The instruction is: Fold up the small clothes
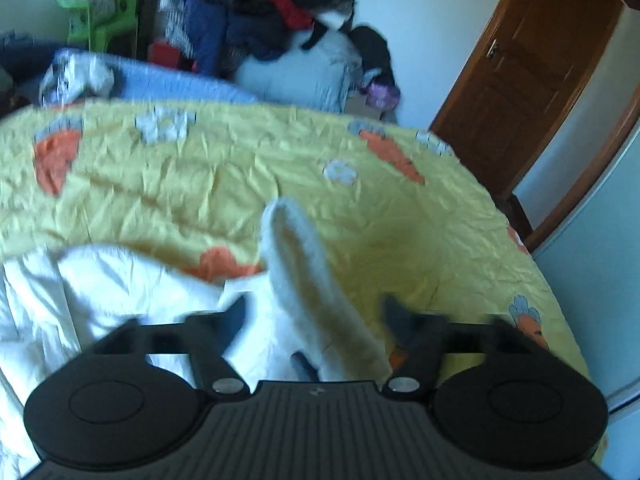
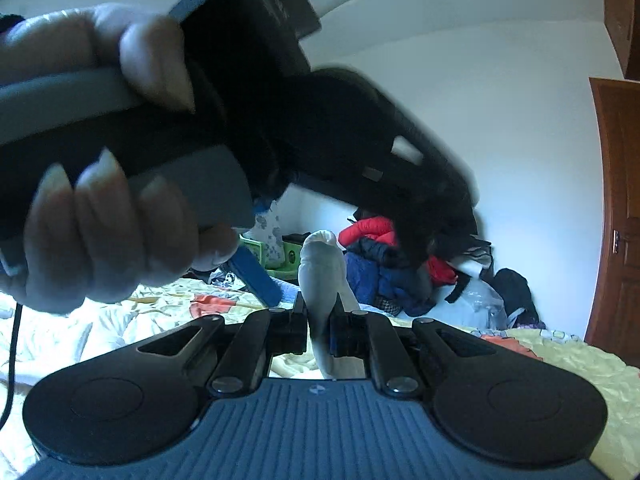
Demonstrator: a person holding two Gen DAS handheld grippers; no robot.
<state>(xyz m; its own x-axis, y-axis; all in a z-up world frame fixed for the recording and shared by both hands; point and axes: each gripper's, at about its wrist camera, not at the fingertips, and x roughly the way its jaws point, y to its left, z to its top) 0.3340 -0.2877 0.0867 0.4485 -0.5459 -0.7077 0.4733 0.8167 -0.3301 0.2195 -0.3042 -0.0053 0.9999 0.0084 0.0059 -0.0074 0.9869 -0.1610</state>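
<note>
A white sock (image 1: 304,264) runs up the middle of the left wrist view, above a yellow bedspread (image 1: 160,184) printed with carrots. My left gripper (image 1: 314,312) stands open around the sock, with a gap on each side between the dark fingertips (image 1: 238,312) and the cloth. In the right wrist view the same sock (image 2: 322,264) sticks up from my right gripper (image 2: 320,316), whose jaws are shut on it. A hand (image 2: 100,240) holding the left gripper's handle fills the upper left of that view; its blue finger (image 2: 256,276) hangs beside the sock.
A crumpled white quilt (image 1: 80,300) lies at the bed's left. A heap of red and dark clothes (image 1: 248,12) and a green chair (image 1: 100,20) stand by the far wall. A brown door (image 1: 532,80) is on the right, past the bed's edge.
</note>
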